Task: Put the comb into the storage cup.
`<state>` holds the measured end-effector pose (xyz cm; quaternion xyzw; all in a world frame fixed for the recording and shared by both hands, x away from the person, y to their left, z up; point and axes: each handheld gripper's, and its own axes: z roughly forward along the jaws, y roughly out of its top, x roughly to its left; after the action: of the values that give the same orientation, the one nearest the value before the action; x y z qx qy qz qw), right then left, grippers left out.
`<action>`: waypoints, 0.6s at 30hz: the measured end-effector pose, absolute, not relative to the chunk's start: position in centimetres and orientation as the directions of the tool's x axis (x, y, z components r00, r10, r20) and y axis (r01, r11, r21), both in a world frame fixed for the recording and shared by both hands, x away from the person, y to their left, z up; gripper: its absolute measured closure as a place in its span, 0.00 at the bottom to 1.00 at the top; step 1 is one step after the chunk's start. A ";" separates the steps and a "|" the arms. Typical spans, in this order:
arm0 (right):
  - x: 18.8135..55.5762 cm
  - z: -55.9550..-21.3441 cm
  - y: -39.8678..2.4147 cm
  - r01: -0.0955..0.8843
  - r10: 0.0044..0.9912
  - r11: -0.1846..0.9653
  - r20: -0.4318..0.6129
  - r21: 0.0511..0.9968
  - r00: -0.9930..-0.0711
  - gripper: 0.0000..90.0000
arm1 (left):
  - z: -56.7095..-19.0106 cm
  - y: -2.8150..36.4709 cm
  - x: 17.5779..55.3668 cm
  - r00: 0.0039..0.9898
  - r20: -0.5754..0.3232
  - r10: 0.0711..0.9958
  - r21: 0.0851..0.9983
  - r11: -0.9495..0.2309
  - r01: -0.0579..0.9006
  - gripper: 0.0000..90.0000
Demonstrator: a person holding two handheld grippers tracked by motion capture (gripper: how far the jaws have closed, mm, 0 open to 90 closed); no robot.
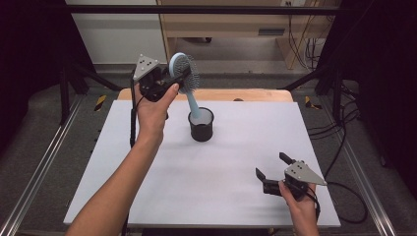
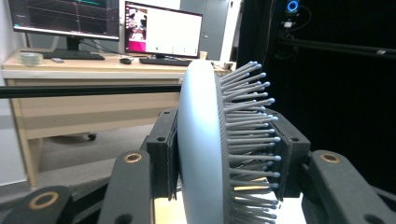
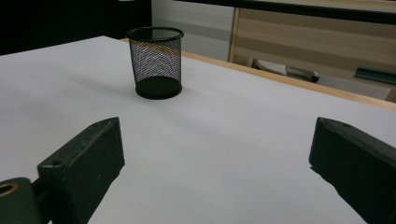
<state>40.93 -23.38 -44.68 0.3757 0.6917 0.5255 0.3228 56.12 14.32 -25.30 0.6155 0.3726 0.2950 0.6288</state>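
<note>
Nearest the person, the right gripper point(image 1: 272, 177) rests low over the front right of the white table point(image 1: 147, 196) with its jaws spread wide and nothing between them; from its own view the black mesh cup point(image 3: 156, 62) stands well ahead and to the left, upright on the table. Farther off, the left gripper point(image 1: 173, 80) is raised above the far left part of the table, clamped on the head of a pale blue hairbrush point(image 1: 186, 73), one pad against the smooth back and the other pressing into the bristles. The brush hangs with its long axis running steeply down and a little to the right, so the handle tip sits at, or just inside, the mouth of the mesh cup, which lies below and to the right of that gripper. The left hand is clearly the nearer one to the cup; the right is well apart from it. What the coming move likely turns on is keeping the handle lined up over the opening. In the left gripper view the hairbrush point(image 2: 201, 140) shows a domed oval back and rows of grey, ball-tipped bristles.
</note>
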 end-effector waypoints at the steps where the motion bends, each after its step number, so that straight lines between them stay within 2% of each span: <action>1: 40.9 -44.7 -23.4 0.179 0.859 0.165 -0.051 0.970 -0.510 0.04 | -25.4 14.3 56.2 0.545 -0.108 0.831 0.993 0.070 0.090 0.58; 18: 40.8 -44.9 -23.3 0.184 0.852 0.169 -0.049 0.968 -0.521 0.03 | -25.6 13.7 57.8 0.530 -0.116 0.840 0.993 0.080 0.090 0.58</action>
<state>40.84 -23.30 -44.86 0.3726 0.6955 0.5261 0.3173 57.78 13.71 -25.58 0.6088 0.3820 0.2986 0.6279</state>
